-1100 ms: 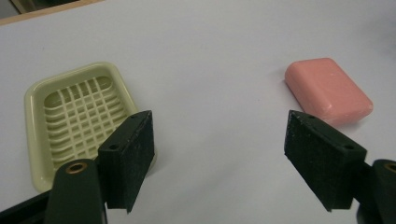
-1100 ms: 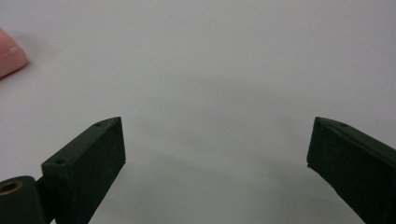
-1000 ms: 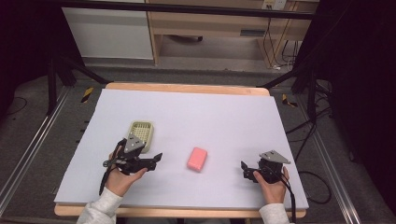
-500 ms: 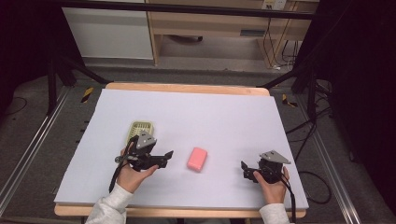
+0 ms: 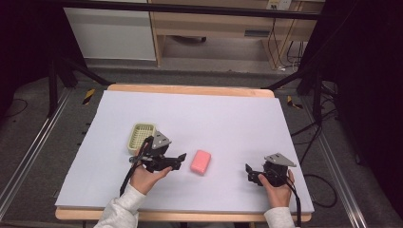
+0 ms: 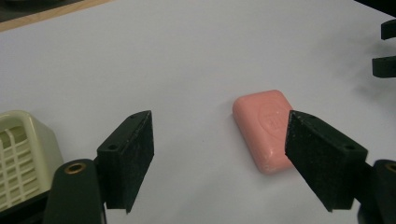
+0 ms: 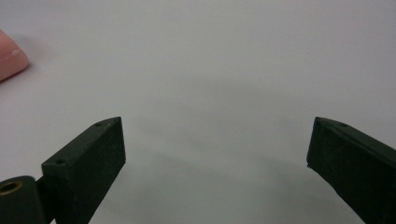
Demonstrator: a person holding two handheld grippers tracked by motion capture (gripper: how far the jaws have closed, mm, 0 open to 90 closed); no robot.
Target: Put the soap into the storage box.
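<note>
A pink bar of soap [image 5: 200, 162] lies flat near the middle front of the white table top [image 5: 218, 118]. My left gripper [image 5: 179, 160] is just left of it, open, jaws pointing right at the soap. In the left gripper view the soap [image 6: 262, 128] lies ahead, close to the right jaw, with nothing gripped. A cream slotted soap dish [image 5: 142, 135] sits behind the left hand, and the dish [image 6: 23, 161] also shows at lower left. My right gripper [image 5: 250, 173] rests open at the front right, jaws pointing left. A corner of the soap [image 7: 10, 58] appears far off in its view.
The white sheet covers a wooden table whose edge [image 5: 190, 90] shows at the back. Black frame legs [image 5: 66, 71] stand at both back corners, and cables [image 5: 313, 183] trail off the right side. The tips of the right gripper [image 6: 385, 49] show at the top right of the left gripper view.
My left gripper has moved right, from beside the soap dish toward the soap, still open. The right gripper has stayed where it was.
</note>
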